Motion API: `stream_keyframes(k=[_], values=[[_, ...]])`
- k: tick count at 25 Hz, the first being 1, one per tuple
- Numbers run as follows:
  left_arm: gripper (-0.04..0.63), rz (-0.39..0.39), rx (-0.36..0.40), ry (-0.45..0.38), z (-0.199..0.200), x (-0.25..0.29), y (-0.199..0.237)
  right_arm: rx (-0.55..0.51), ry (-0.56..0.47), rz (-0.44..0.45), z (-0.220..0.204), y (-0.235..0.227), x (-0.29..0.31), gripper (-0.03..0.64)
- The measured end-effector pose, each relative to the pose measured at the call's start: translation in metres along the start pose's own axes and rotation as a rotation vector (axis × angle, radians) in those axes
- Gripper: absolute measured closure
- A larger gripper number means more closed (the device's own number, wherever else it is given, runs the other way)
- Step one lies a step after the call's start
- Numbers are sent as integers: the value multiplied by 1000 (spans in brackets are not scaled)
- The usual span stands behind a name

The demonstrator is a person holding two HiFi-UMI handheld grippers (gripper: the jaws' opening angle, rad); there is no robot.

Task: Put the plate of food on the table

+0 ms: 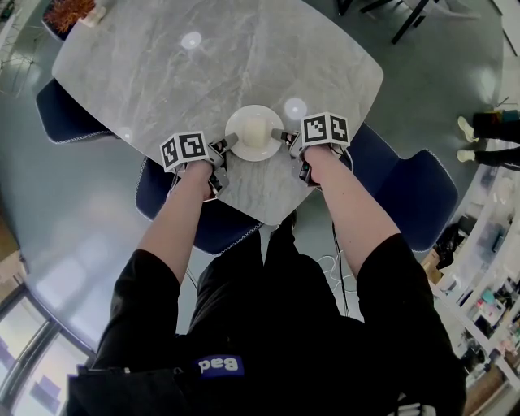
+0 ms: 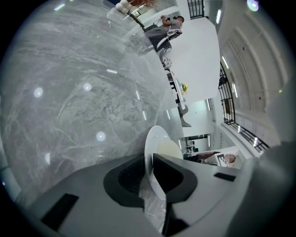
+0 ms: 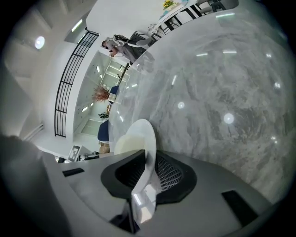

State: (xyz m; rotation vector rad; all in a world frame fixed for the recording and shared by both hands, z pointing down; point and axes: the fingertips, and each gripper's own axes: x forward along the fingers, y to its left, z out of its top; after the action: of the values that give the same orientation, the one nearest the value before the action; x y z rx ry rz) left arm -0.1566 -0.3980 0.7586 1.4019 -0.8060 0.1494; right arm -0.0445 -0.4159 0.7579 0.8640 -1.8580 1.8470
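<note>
Filling most of the head view, one grey marble bench (image 1: 162,73) loses its far-left corner to the frame, where a planter of orange-red stuff (image 1: 69,12) shows only in part. Three dark blue chairs (image 1: 406,191) stand round the bench, each partly hidden under its top: one at the left, one at the near edge beside the wearer's legs, one at the right. At the right edge a bystander's two pale shoes (image 1: 465,128) show, with the rest of that person cut off. One white plate (image 1: 254,132) rests flat on the bench close to its near edge, between the two tongs. The single pale, round portion of food (image 1: 257,128) on it is too washed out to name. The left tongs (image 1: 231,141) are closed on the plate's left rim, pads against it. The right tongs (image 1: 279,135) stand narrowly apart with the opposite rim between them, the meshed pad looking just clear of it.
</note>
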Motion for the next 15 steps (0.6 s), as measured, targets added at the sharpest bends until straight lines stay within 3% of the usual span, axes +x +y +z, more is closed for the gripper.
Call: stream_keyframes(k=[6, 15], values=[[546, 75, 45, -5, 2, -2, 4, -35, -7, -73, 0, -3, -2, 551], [549, 113, 49, -8, 3, -3, 9, -19, 4, -64, 0, 1, -9, 440]])
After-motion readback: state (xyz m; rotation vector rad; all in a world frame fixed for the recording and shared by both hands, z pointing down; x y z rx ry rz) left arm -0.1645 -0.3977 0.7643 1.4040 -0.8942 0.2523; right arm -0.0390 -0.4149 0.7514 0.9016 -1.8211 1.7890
